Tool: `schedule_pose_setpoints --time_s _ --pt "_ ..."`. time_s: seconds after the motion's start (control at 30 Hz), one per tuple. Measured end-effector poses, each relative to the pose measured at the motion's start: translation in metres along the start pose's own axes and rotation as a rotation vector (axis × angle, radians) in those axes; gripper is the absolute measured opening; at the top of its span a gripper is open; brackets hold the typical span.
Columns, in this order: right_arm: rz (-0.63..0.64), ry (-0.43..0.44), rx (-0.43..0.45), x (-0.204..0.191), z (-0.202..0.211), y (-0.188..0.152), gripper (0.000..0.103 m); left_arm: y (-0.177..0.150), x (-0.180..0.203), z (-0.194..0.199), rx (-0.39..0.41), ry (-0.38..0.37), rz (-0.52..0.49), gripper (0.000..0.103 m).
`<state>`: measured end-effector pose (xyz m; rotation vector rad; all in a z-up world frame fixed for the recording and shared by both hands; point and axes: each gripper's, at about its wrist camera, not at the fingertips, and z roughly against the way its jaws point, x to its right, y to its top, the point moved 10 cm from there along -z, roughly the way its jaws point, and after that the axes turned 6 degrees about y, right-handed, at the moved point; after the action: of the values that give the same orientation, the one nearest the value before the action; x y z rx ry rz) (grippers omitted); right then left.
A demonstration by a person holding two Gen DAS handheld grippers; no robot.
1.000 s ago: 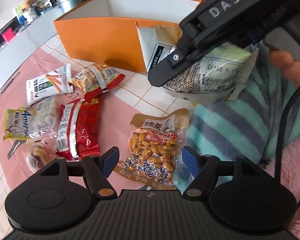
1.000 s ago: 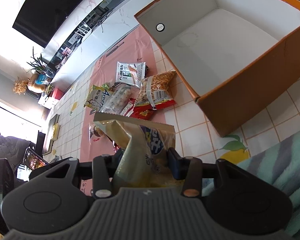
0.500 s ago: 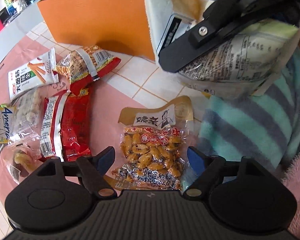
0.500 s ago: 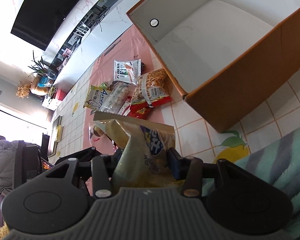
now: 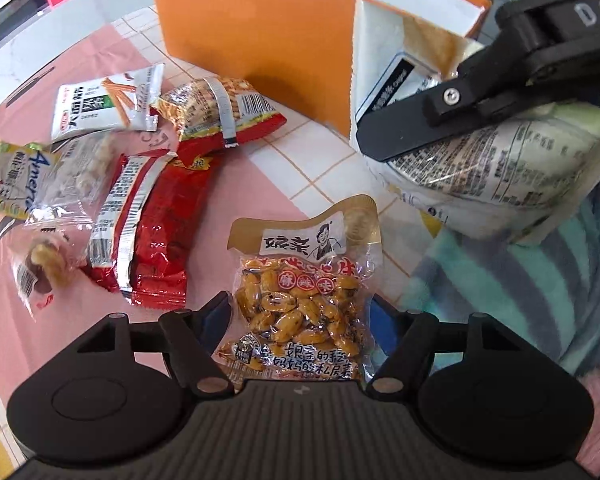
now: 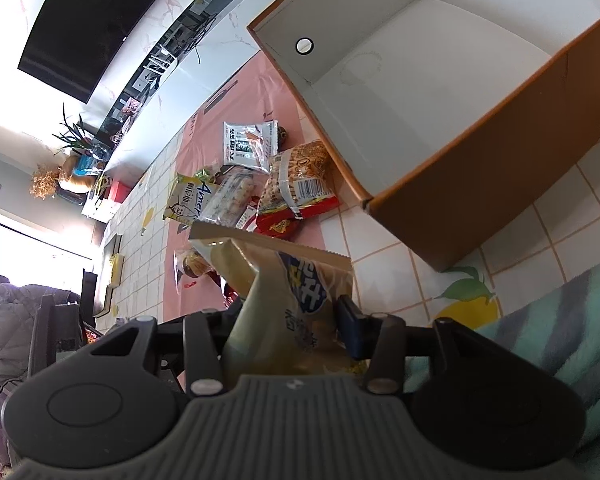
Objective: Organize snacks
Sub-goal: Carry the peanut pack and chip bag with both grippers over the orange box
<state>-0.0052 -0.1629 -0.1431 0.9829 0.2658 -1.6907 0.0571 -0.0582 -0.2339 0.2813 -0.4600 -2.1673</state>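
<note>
As I brought my left tongs (image 5: 300, 312) down astride the peanut packet (image 5: 300, 300), their jaws narrowed without gripping; my right tongs (image 6: 288, 320) stayed clamped on a snack bag (image 6: 292, 288) for the box (image 6: 480, 184).

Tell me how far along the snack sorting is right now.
Barely begun: the orange box shows only bare white floor. In hand: the right gripper is clamped on a pale snack bag, not yet over the box. The left gripper straddles the peanut packet, jaws just closing, not gripping. Left: the red packets and the other bags on the pink mat.
</note>
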Motion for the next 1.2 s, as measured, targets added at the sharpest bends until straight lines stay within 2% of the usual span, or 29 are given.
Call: schedule_pose_setpoints --time_s 0.13,0.27,0.37,0.5,0.67,0.8,0.9,1.0,1.2 --pt "0.02 0.023 0.012 -0.008 0.009 0.003 0.042 0.01 -0.007 0.032 0.037 0.032 0.075 0.082" --pt "0.031 0.105 0.034 -0.026 0.026 0.012 0.042 0.027 -0.02 0.064 0.089 0.051 0.162 0.082" --pt "0.079 0.133 0.073 -0.043 0.047 0.026 0.041 0.047 -0.023 0.092 0.145 0.053 0.219 0.082" --pt "0.171 0.099 0.136 -0.057 0.08 0.054 0.041 0.082 -0.017 0.122 0.226 0.067 0.217 0.082" --pt "0.271 -0.028 0.181 -0.053 0.111 0.092 0.041 0.134 0.003 0.14 0.29 0.084 0.155 0.082" --pt "0.311 -0.106 0.177 -0.037 0.123 0.12 0.041 0.171 0.02 0.133 0.289 0.047 0.131 0.082" --pt "0.304 -0.145 0.156 -0.02 0.119 0.141 0.041 0.193 0.034 0.115 0.274 0.044 0.078 0.082" --pt "0.251 -0.165 0.133 0.004 0.113 0.163 0.041 0.208 0.046 0.086 0.233 0.035 0.028 0.082" --pt "0.191 -0.243 0.058 0.047 0.08 0.192 0.041 0.22 0.053 0.035 0.115 0.086 -0.017 0.082"
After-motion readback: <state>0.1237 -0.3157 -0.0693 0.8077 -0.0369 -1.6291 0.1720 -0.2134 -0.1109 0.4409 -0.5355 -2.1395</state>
